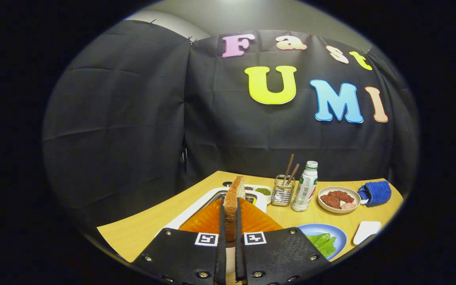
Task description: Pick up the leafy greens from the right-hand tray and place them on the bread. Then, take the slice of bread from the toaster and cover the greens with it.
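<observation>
my tongs (230, 221) are pinching the slice of bread (234, 200) on edge, held up over the orange plate (208, 221), so i keep the squeeze steady and lower it flat, mindful the greens (323, 243) lie on the blue plate (341, 233) beside.

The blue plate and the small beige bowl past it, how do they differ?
The blue plate lies beside the fingers and holds leafy greens; the beige bowl sits farther back by the bottle and holds reddish-brown pieces. The plate looks flat and blue, the bowl deeper and pale. Both are round and rest on the wooden table. The gripper is shut on the bread slice.
</observation>
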{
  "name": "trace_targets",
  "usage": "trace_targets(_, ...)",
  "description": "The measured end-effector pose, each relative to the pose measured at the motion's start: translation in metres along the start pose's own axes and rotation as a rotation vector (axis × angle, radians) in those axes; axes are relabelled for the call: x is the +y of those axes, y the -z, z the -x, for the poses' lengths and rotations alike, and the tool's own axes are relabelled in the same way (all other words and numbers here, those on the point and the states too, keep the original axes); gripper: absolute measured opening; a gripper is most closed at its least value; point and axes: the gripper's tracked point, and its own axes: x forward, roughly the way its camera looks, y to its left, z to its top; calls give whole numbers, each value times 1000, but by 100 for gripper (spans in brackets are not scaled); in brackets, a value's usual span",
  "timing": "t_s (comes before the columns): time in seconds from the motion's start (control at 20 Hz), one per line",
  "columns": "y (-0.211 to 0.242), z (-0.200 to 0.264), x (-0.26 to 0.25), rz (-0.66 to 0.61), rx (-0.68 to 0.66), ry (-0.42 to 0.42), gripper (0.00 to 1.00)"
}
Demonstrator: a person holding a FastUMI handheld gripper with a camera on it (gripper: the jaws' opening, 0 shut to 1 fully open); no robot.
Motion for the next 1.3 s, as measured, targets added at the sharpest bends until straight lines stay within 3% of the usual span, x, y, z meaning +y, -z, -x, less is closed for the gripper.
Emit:
trace_targets(0.4, -47, 31, -11, -47, -62, -50, 9)
trace_targets(0.55, -54, 42, -28, -41, -78, -33, 10)
trace_targets(1.3, 9, 67, -136, -28, 0, 132, 9)
